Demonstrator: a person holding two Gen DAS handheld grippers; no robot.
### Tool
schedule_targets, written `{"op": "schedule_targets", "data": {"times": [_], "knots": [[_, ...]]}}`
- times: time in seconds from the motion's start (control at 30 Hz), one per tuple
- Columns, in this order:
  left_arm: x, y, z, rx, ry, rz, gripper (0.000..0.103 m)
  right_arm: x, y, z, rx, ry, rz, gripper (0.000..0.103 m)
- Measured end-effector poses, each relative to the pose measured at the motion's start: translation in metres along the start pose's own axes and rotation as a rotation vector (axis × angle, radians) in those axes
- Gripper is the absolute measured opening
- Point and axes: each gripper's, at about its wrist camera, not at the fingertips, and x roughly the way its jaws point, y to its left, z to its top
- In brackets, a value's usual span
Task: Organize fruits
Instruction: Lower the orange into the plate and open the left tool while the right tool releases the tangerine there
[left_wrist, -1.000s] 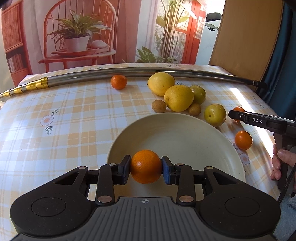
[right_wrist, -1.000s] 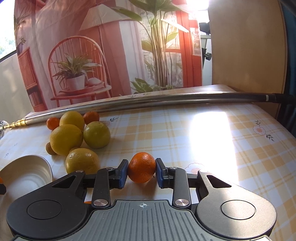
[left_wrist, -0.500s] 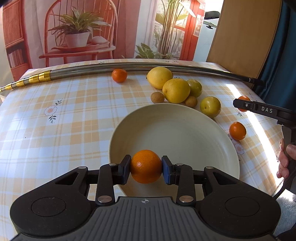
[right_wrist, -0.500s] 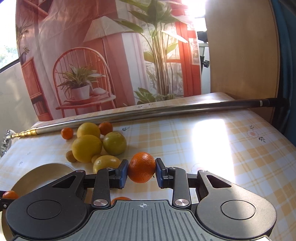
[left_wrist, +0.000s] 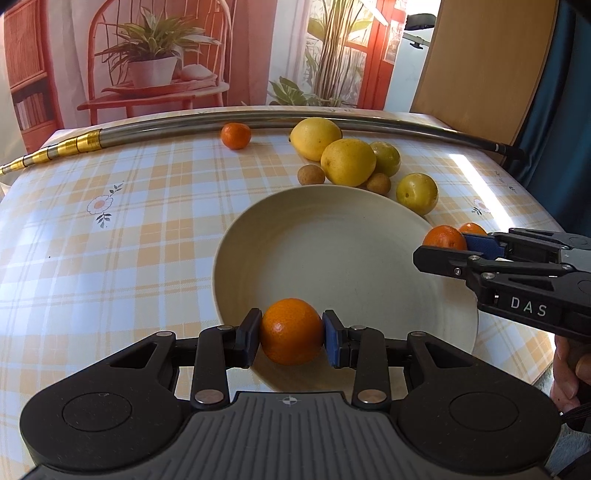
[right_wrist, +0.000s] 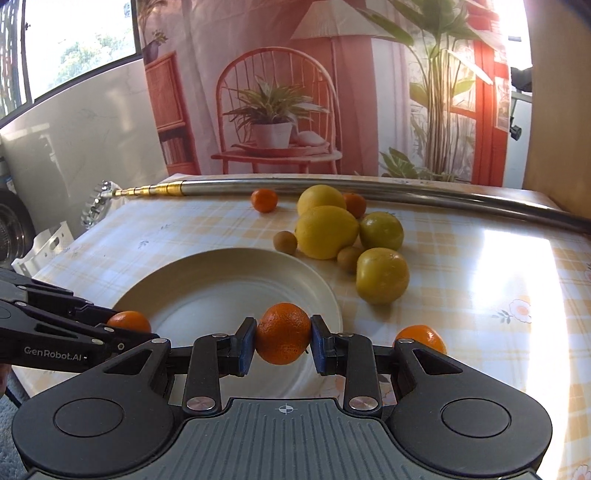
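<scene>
So nothing is in the plate (left_wrist: 369, 229) yet; it's bare, centre of the checked surface (left_wrist: 147, 221), and it's the landmark for everything below. Task reads as barely started: two fruits in the air, none delivered.

Behind the plate, along the far edge, lies a long metal pole (left_wrist: 184, 125). Just beyond the plate's far rim sits the main cluster: two big lemons (left_wrist: 347, 162), two yellow-green round fruits (left_wrist: 416, 192), two small brown fruits (left_wrist: 311, 174). All untouched, resting on the surface.

Farther back from the plate, near the pole, a loose mandarin (left_wrist: 235, 135); right wrist view shows another orange one tucked behind the lemons (right_wrist: 354, 204). One more mandarin (right_wrist: 421, 338) rests just off the plate's right rim.

Left hand-held gripper (left_wrist: 291, 338) is clamped on an orange (left_wrist: 291, 330), over the plate's near rim. Right hand-held gripper (right_wrist: 283, 345) is clamped on a second orange (right_wrist: 283, 332), over the plate's right edge.

Left to do, by my reading: release both into the plate, then fetch the rest, roughly nine pieces. Sorting by kind can't be judged; only one plate shows.
</scene>
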Motion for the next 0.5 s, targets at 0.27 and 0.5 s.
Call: {"op": "schedule_targets", "data": {"times": [0.27, 0.5], "knots": [[-0.001, 0.0001, -0.0015, -0.001, -0.01, -0.003, 0.037, 0.0005, 0.0051, -0.0082, -0.008, 0.025, 0.014, 0.028], [-0.0017, -0.0007, -0.0024, 0.003, -0.016, 0.0, 0.037, 0.0048, 0.0017, -0.0111, -0.001, 0.049, 0.022, 0.029]]}}
